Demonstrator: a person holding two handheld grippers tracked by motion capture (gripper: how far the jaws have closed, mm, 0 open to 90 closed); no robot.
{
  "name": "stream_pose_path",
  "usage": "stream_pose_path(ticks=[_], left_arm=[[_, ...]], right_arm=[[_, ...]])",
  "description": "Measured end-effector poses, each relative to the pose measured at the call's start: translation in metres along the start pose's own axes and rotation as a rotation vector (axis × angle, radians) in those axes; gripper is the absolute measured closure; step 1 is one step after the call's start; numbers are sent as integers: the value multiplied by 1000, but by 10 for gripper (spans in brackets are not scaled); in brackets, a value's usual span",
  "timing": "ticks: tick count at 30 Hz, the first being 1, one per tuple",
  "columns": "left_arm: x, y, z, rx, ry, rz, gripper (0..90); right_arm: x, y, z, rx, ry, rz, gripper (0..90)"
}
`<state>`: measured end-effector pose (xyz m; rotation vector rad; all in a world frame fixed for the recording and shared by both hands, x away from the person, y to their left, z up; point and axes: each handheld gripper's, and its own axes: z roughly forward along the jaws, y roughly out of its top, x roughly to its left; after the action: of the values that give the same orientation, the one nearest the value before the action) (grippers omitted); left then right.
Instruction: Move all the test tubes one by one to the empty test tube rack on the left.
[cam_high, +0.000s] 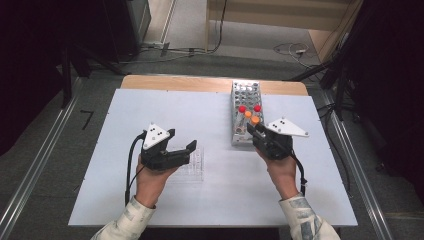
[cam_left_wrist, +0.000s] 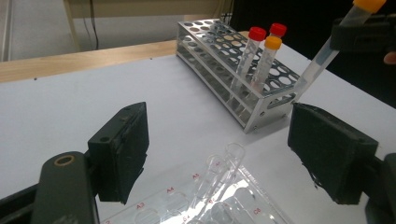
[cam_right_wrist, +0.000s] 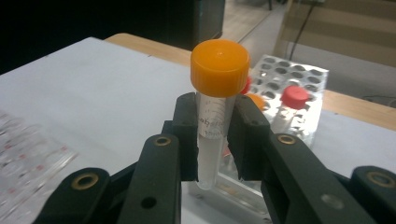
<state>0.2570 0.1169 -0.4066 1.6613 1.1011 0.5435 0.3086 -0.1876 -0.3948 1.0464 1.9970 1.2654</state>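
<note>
The right claw (cam_right_wrist: 212, 140) is clamped on a clear tube (cam_right_wrist: 212, 140) with an orange cap, its two black jaws pressing the tube's sides just under the cap. In the left gripper view the same tube (cam_left_wrist: 322, 58) leans at a slant, its lower end at the near corner of the metal rack (cam_left_wrist: 243, 56); whether the tip rests in a hole or just beside the edge, I can't tell from here. From above, the right claw (cam_high: 256, 131) sits at the near end of the rack (cam_high: 245, 95), which stands on the right half of the white desk (cam_high: 200, 110).

Three more capped tubes stand upright in the rack: two red ones (cam_left_wrist: 252, 49) side by side and an orange one (cam_left_wrist: 268, 56) just in front of them.

The left claw (cam_high: 181, 142) is apart, jaws wide with nothing between them. It hangs low over a clear plastic tray (cam_left_wrist: 187, 196) printed with red labels, lying flat on the desk's left half, well apart from the rack. An uncapped clear tube (cam_left_wrist: 224, 170) lies across the tray, between the open jaws in that view but touched by neither.

The person's two hands come in from the near edge, sleeves in a pale pattern.
</note>
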Motion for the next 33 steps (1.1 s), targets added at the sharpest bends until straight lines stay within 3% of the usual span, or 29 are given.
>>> stream_pose_path(ticks=[13,21,27,33], left_arm=[[-21,3,-2,-11,-51,38,211],[-38,1,6,-1,-101,65,236],[-50,-1,16,27,-154,83,304],[-61,-1,26,31,-217,100,429]], right_arm=[[37,-29,5,71,144,-45,712],[58,-39,6,99,200,-90,712],[66,-41,7,118,226,-110,712],[70,-42,7,123,239,-123,712]])
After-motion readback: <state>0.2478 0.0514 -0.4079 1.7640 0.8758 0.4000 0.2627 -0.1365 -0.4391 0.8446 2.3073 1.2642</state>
